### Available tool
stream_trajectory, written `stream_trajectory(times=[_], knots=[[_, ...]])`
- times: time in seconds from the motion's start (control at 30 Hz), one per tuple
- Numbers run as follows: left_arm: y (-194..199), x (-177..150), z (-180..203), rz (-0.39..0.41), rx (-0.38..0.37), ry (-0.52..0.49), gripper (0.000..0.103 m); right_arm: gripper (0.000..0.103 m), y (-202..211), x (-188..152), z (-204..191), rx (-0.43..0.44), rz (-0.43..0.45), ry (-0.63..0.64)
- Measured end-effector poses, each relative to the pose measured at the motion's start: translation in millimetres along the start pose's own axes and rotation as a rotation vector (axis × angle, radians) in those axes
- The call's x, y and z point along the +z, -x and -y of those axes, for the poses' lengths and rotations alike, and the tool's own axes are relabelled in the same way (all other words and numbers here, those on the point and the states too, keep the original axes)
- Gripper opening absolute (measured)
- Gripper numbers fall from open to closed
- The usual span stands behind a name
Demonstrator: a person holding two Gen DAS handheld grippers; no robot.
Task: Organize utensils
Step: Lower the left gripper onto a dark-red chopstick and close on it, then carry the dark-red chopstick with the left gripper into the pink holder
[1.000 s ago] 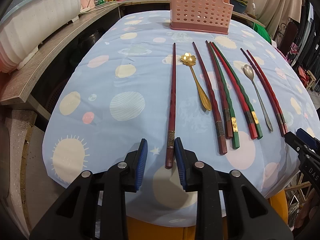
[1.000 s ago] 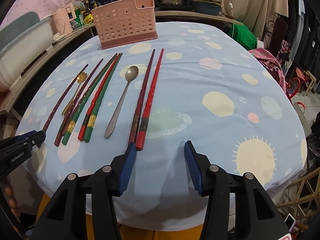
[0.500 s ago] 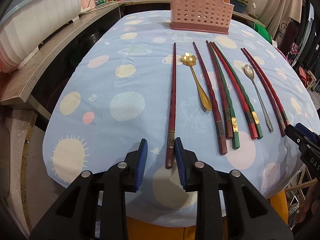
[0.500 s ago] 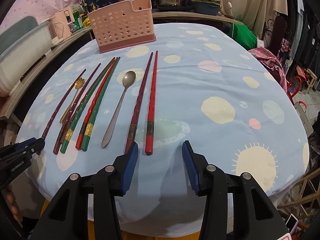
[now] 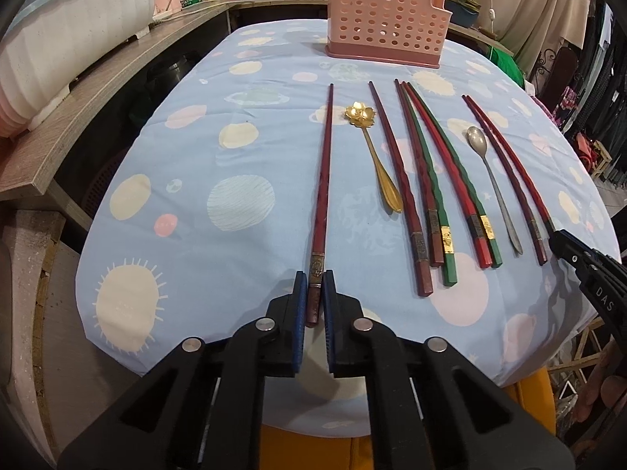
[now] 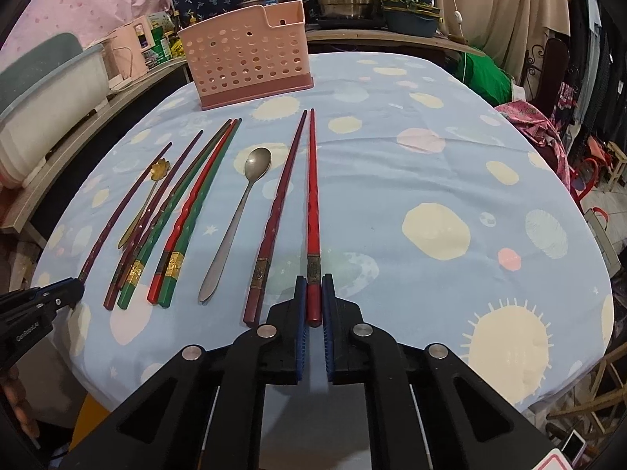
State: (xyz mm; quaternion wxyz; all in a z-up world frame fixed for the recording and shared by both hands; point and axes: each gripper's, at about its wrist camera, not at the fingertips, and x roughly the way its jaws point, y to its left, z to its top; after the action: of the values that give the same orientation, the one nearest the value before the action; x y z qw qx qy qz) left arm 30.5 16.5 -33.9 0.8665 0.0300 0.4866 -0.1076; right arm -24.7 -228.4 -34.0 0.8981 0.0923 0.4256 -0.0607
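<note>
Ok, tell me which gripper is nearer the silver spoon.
Right. The right gripper, shut on the red chopstick, sits just past one chopstick from the silver spoon. The left gripper grips the far-left chopstick, several utensils away.

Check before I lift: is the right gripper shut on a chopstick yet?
Shut. The right gripper has both blue pads against the thick end of the red chopstick, which lies on the tablecloth.

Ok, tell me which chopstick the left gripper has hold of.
The dark red chopstick lying alone at the row's far left, beside the gold spoon; the left gripper clamps its thick end.
</note>
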Motion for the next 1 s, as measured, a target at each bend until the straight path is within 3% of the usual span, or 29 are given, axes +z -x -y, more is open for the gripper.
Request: stream_trajectory(times=[0.2, 0.37, 0.67, 1.0], knots=[[17, 6, -4, 0.010, -0.016, 0.028, 0.007, 0.007, 27, 14, 10, 0.016, 0.028, -0.028], [46, 28, -10, 0.058, -0.051, 0.060, 0.007, 0.007, 58, 46, 15, 0.042, 0.099, -0.049], [95, 105, -16, 0.215, -0.049, 0.062, 0.007, 0.007, 95, 128, 22, 0.064, 0.248, -0.054], [110, 203, -20, 0.314, -0.030, 0.057, 0.007, 0.007, 90, 216, 30, 0.086, 0.314, -0.058]])
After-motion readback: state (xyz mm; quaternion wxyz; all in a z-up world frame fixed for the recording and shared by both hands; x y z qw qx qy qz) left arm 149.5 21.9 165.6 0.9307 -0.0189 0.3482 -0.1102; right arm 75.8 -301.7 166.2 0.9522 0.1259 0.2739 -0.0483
